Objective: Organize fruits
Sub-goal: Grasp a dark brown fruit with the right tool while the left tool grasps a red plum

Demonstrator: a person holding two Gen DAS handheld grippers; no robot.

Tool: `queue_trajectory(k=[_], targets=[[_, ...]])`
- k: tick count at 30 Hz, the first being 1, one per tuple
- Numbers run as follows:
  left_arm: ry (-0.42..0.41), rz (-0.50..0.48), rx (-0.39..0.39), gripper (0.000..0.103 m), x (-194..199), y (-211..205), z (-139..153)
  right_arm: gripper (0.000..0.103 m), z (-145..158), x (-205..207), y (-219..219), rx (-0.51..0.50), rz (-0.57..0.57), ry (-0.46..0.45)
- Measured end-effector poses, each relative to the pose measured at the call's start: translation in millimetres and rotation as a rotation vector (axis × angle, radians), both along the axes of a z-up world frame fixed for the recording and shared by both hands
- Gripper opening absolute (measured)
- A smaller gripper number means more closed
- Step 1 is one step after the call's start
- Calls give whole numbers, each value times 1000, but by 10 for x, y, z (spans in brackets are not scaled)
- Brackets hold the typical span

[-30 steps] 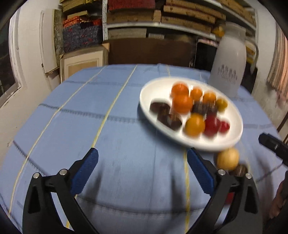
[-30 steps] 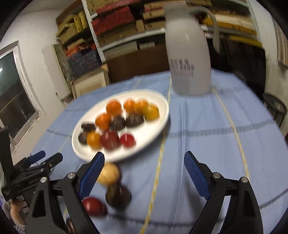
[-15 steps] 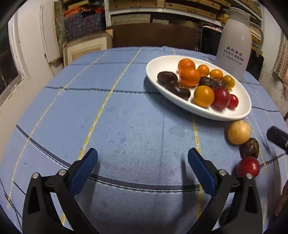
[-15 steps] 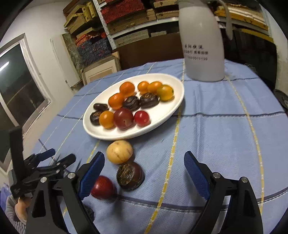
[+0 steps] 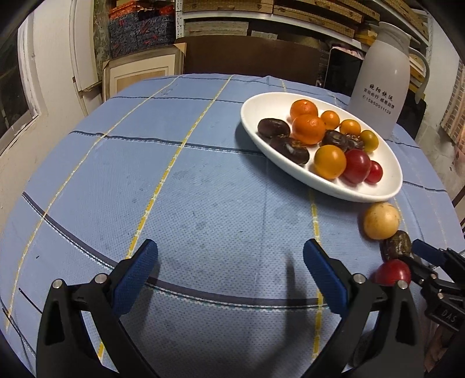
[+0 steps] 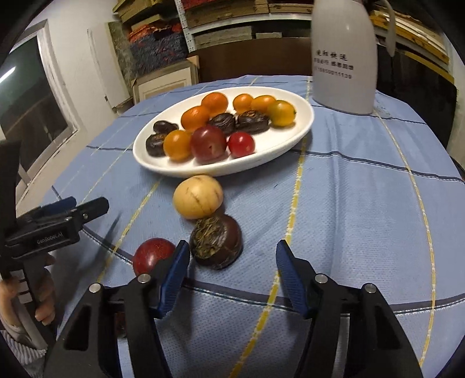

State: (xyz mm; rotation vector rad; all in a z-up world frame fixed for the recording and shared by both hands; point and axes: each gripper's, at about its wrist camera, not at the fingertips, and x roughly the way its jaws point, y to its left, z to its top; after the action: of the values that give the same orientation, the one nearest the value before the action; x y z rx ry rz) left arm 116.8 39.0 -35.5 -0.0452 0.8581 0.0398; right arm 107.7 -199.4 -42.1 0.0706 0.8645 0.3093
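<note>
Bare tablecloth [image 5: 203, 180] fronts the spread left claw [image 5: 231, 261]; right claw [image 6: 232, 256], spread, nears the dark fruit [image 6: 215, 244].

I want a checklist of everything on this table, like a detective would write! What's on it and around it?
Surface: blue checked tablecloth with yellow and dark lines, bare in front of the left tongs.
Job's things: white oval plate holding orange, dark brown, yellow and red fruits; off the plate lie a pale yellow fruit, a dark brown fruit and a red fruit.
Clutter: white jug with printed writing, behind the plate.
Grippers: left tongs open, empty; right tongs open, just short of the dark brown fruit.
Cables: nothing seen.
Surroundings: shelves of stacked boxes, a window, a cardboard box.
</note>
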Motion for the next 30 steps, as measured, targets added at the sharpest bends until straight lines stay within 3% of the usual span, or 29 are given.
queue_trajectory(k=[4, 9, 13, 17, 22, 30], targets=[[0, -16, 9, 98, -1, -52, 9, 63, -16, 41, 5, 27, -13, 10], [-7, -34, 58, 98, -13, -153, -4, 56, -13, 62, 67, 48, 18, 16], [-1, -41, 73, 98, -9, -175, -26, 39, -10, 111, -8, 64, 16, 35], [-5, -47, 71, 98, -18, -180, -23, 40, 19, 105, -102, 1, -43, 15], [-15, -77, 69, 98, -43, -225, -5, 45, -21, 116, 24, -88, -35, 1], [-95, -232, 36, 98, -229, -484, 126, 41, 26, 113, -116, -29, -61, -1]])
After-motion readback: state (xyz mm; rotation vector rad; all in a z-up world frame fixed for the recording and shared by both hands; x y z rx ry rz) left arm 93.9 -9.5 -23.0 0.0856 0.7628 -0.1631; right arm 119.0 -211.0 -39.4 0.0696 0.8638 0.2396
